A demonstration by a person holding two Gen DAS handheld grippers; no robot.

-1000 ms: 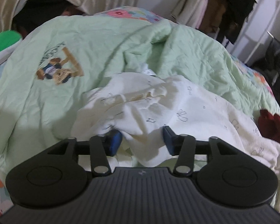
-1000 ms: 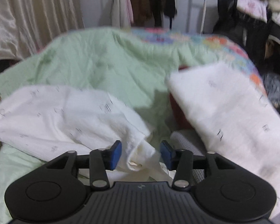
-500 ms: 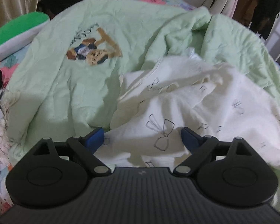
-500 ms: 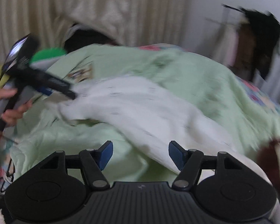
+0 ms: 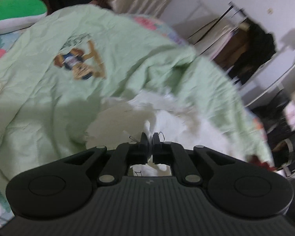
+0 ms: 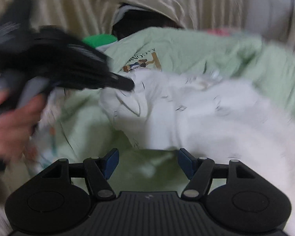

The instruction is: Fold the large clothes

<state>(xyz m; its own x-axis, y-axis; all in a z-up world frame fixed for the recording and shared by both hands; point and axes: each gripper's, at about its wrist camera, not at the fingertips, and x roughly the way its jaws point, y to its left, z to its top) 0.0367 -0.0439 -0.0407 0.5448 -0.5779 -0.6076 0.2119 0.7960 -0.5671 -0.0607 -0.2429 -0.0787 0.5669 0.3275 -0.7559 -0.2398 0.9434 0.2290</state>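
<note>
My left gripper (image 5: 150,137) has its jaws pinched on an edge of the white garment (image 6: 206,114); my right gripper (image 6: 147,162) is spread, empty, garment just ahead. It lies rumpled on the green quilt (image 5: 49,98); I judge folding barely begun.

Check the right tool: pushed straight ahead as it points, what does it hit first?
Probably the white garment, whose lower edge lies just past the open right tool. Green blanket shows between the fingers, so depth is uncertain in the blur.
</note>
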